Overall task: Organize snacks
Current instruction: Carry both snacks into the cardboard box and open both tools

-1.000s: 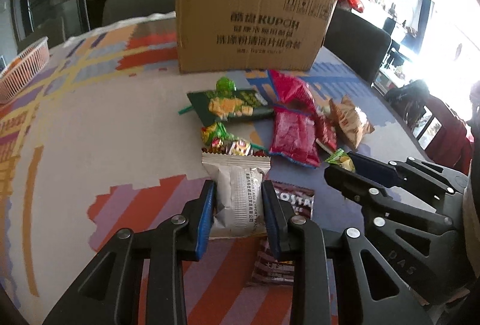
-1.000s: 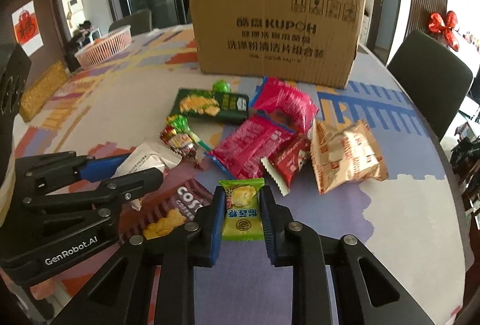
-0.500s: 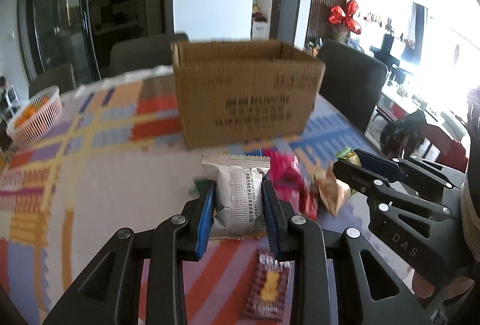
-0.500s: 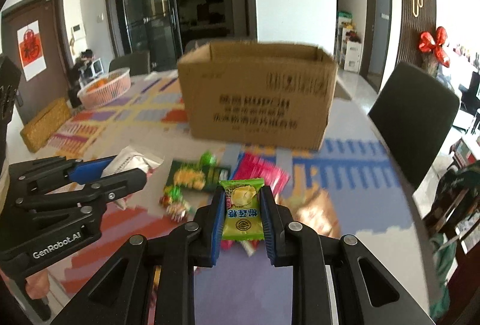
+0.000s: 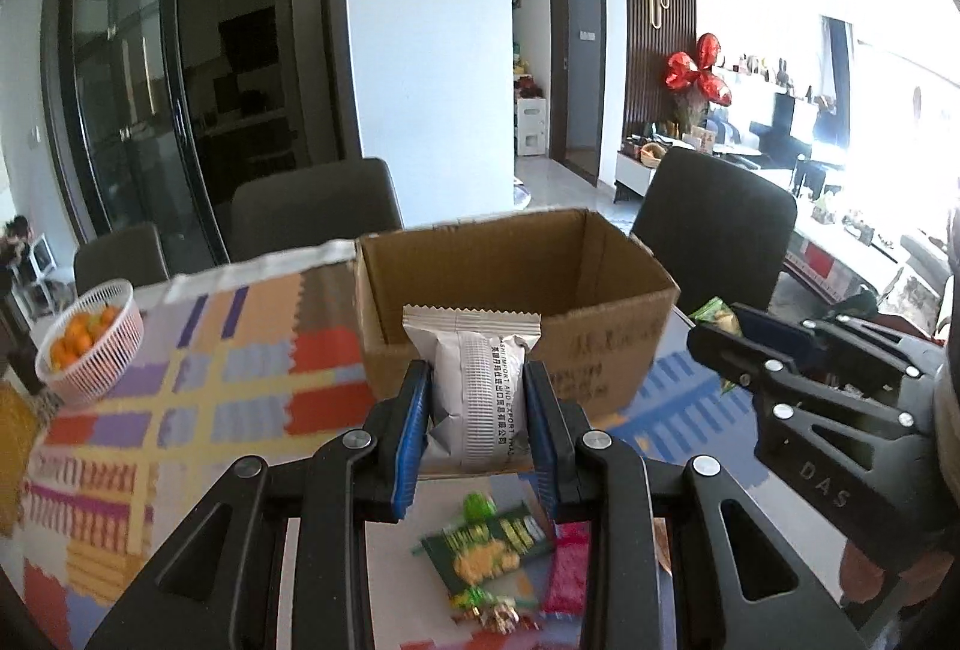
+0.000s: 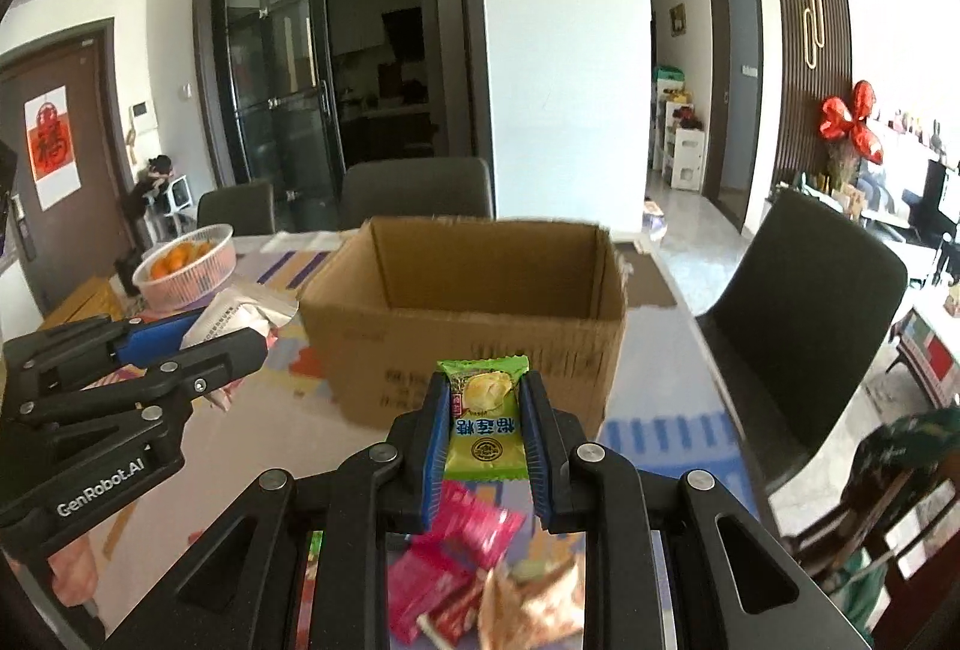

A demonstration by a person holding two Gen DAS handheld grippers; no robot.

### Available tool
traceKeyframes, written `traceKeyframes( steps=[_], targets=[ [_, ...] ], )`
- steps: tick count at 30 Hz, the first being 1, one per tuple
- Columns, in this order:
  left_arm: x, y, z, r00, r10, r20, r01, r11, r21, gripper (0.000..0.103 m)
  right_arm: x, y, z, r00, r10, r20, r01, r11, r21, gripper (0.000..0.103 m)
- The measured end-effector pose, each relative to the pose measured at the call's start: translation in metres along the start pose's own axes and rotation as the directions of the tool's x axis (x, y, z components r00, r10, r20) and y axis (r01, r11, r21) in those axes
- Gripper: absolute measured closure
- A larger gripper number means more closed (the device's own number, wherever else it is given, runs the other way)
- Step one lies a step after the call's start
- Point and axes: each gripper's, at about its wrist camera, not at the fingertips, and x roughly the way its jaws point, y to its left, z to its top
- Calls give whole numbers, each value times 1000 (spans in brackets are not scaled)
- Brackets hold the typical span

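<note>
The left gripper (image 5: 477,419) is clamped on a silver snack packet (image 5: 474,392), the right gripper (image 6: 485,437) on a green durian candy (image 6: 485,419), both before the open cardboard box (image 6: 480,302).

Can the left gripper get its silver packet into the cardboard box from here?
Probably yes. The left gripper holds the silver packet above the table, the cardboard box sits straight ahead with its top open, and nothing stands between them.

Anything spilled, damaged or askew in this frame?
Nothing stands out. Each gripper grips one intact packet, silver packet left, green candy right; the cardboard box stands upright and open.
</note>
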Motion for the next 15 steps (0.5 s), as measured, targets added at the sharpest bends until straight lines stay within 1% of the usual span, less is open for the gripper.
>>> traceKeyframes(
  steps=[5,11,15],
  targets=[
    [17,-1,19,1000,2,-4,-2,1000,16,72,14,-7,23,1000,-7,6,7,1000,-9,79],
    [41,6,39,999,-16,-35,15,1000,-7,72,41,-15,47,1000,-6,-24,6,1000,-17,79],
    [60,12,48,997,-37,-70,35,999,-34,72,59,-20,61,999,-1,-42,0,1000,-15,79]
  ],
)
